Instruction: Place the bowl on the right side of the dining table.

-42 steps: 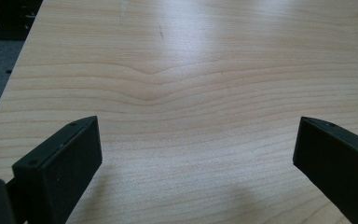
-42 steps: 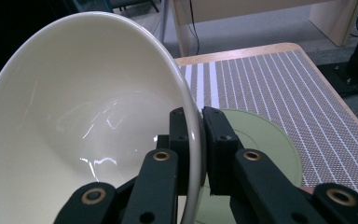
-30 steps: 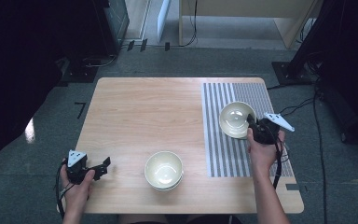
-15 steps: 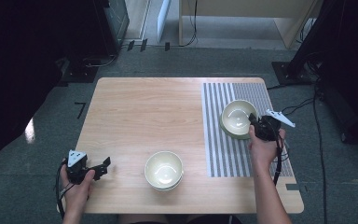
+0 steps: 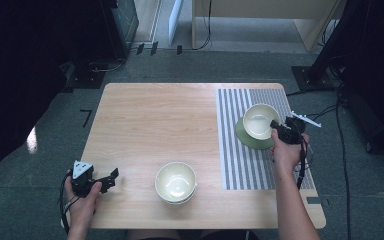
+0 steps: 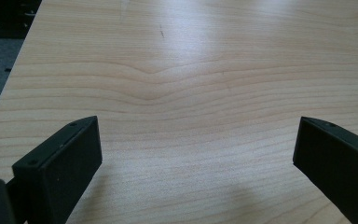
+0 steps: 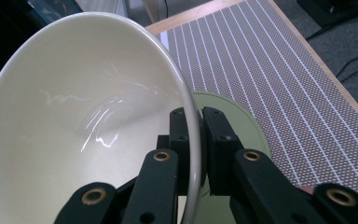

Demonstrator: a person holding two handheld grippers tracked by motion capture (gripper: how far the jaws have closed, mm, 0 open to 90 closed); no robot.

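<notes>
Bowl [image 5: 260,121] in the right claw [image 5: 279,131] is the item under handling. The claw is closed on its rim, one jaw inside the wall and one outside, as the right gripper view shows plainly [image 7: 93,126]. The bowl is cream-coloured and glossy, and sits tilted toward the claw.

Change noted: against the high view of a second ago, the bowl has shifted slightly farther from the person and now sits raised and tipped, exposing a green saucer [image 5: 246,138] directly beneath it; earlier the bowl covered that saucer almost wholly. Judgement: the bowl is being lifted off the saucer, the grasp is secure at the rim, and the transfer is at its start. Whether the bowl's foot is fully clear of the saucer cannot be determined.

The saucer lies on a grey striped placemat [image 5: 240,165], below and ahead of the right claw's jaws.

Left claw [image 5: 111,177] is wide open and holds nothing; it rests low at the near left part of the counter [image 5: 155,120], unchanged in position over the last second. Bare wood grain lies between its jaws in the left gripper view [image 6: 191,116].

A stack of like cream bowls [image 5: 176,182] stands between the two claws, nearer the left one, well apart from the held bowl. Judgement: it is the probable destination.

Markings: no brand, label or writing is legible on any item.
</notes>
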